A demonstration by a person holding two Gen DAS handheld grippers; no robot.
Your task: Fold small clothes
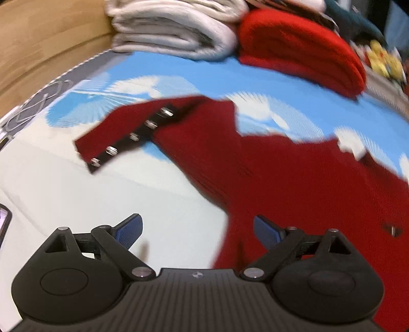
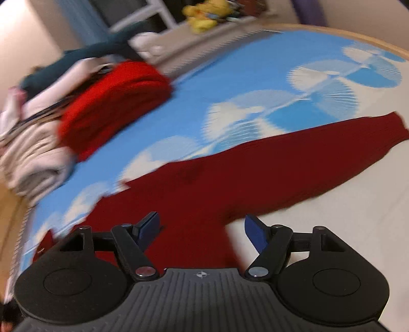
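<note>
A dark red knit cardigan (image 1: 255, 166) lies spread on the blue-and-white bedsheet (image 1: 158, 69). Its black button band with silver snaps (image 1: 133, 136) points left in the left wrist view. My left gripper (image 1: 198, 229) is open and empty, just above the garment's near edge. In the right wrist view the same cardigan (image 2: 230, 184) stretches right, one sleeve (image 2: 358, 143) extended. My right gripper (image 2: 202, 229) is open and empty over the garment's lower part. Both views are motion-blurred.
A folded bright red garment (image 1: 301, 48) and folded grey-white clothes (image 1: 173, 28) are stacked at the far side of the bed; they also show in the right wrist view (image 2: 112, 102). Wooden bed frame (image 1: 38, 38) at left. Yellow plush toy (image 2: 202, 15) beyond.
</note>
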